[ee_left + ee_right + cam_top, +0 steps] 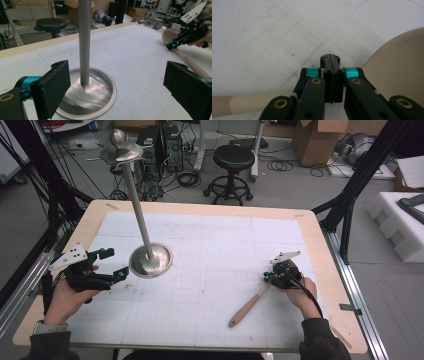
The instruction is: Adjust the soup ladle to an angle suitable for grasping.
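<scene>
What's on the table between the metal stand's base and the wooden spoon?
Nothing. In the high view, the stretch from the metal stand's base to the wooden spoon is bare white grid mat, with only small dark marks on it.

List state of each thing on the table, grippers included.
Metal stand: upright, round base flat on the mat, untouched.
Wooden spoon: lying flat on the mat, bowl end under the right gripper.
Left gripper: jaws open, beside the stand's base.
Right gripper: jaws shut, nothing between them, over the spoon.
</scene>
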Available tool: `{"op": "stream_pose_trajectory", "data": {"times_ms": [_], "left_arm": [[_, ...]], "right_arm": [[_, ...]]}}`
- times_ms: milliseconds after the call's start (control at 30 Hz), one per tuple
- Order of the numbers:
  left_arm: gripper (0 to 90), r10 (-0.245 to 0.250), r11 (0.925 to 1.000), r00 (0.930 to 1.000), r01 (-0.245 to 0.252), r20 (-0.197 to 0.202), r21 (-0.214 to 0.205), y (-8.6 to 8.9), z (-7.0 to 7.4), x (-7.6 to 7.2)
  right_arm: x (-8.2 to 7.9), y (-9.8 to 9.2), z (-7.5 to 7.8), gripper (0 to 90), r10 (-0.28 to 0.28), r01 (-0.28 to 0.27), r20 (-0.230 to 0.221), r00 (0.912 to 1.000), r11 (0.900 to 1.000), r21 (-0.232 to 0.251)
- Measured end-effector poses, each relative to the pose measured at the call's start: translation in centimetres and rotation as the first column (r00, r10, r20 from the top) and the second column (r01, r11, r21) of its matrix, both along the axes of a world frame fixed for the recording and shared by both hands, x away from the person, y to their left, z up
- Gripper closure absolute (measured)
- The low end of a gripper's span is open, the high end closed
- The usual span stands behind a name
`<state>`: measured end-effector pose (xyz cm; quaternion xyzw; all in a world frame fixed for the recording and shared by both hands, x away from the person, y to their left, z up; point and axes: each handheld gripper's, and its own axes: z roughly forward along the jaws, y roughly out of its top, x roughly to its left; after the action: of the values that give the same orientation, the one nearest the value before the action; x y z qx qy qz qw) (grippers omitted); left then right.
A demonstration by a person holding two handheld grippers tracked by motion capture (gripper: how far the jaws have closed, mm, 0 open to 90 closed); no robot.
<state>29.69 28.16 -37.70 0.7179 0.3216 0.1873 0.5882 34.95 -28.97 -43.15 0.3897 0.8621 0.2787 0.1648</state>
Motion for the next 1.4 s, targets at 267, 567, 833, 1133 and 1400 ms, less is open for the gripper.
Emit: {"op": "stream_pose_trajectory", "data": {"times_ms": [267, 567, 833, 1133, 1400], "left_arm": [[7.7, -0.001, 1.0000, 1.0000, 0.001, -0.002, 0.002, 0.1, 0.0, 0.0], [7.7, -0.001, 1.0000, 1.0000, 0.001, -0.001, 0.003, 0.1, 0.0, 0.1], [7.7, 0.003, 1.0000, 1.0000, -0.003, -0.003, 0.007, -0.1, -0.1, 0.1], [7.7, 0.007, 1.0000, 1.0000, -0.007, -0.002, 0.007, 0.0, 0.0, 0.1], [7.7, 0.000, 0.9999, 1.0000, 0.000, 0.000, 0.011, -0.1, 0.0, 0.0]], "right_arm": [[-1.5, -1.0, 0.1, 90.0, -0.029, 0.029, -0.024, 0.9993, 0.9995, 0.009], [-3.4, -2.2, 0.2, 90.0, -0.049, 0.049, -0.019, 0.9986, 0.9986, 0.022], [-3.6, -2.4, -0.3, 90.0, -0.015, 0.014, 0.026, 0.9996, 0.9994, 0.030], [-6.9, 0.2, 0.9, 90.0, 0.179, -0.190, 0.101, 0.9786, 0.9756, 0.110], [-11.6, 4.7, 0.2, 90.0, 0.460, -0.476, 0.123, 0.8794, 0.8612, 0.179]]}}
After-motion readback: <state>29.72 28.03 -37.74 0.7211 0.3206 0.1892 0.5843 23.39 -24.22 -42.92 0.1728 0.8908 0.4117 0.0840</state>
